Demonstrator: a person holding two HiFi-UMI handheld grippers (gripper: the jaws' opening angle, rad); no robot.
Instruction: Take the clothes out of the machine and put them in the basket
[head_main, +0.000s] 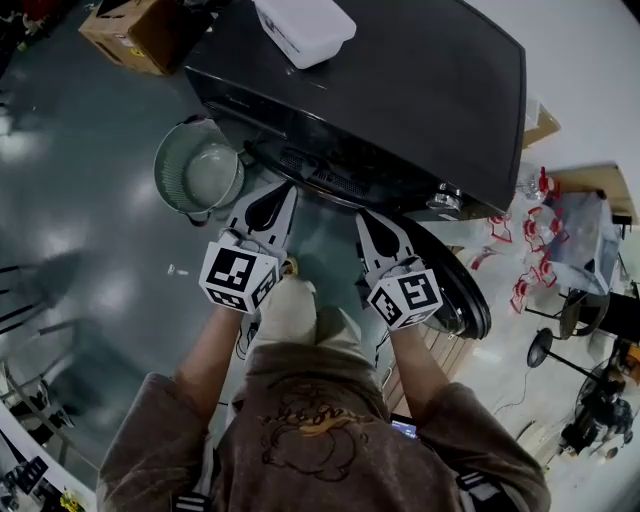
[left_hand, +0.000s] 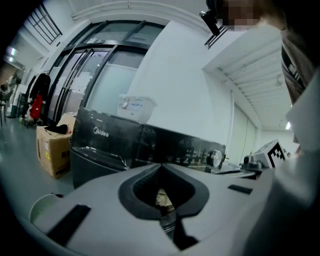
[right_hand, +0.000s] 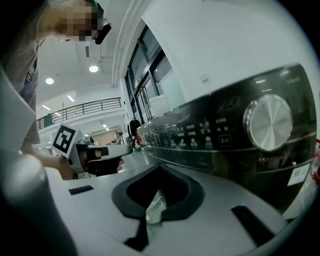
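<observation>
Together, both forearms are stretched toward the washing machine (head_main: 420, 80). The left gripper (head_main: 289, 188) and right gripper (head_main: 362, 216) are pressed fully closed, empty. The basket (head_main: 172, 150) is set on the floor just left of the machine.

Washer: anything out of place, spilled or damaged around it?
Nothing spilled or damaged. One stray item: a white plastic box sits on top of the washer. The basket stands upright on the floor beside it.
</observation>
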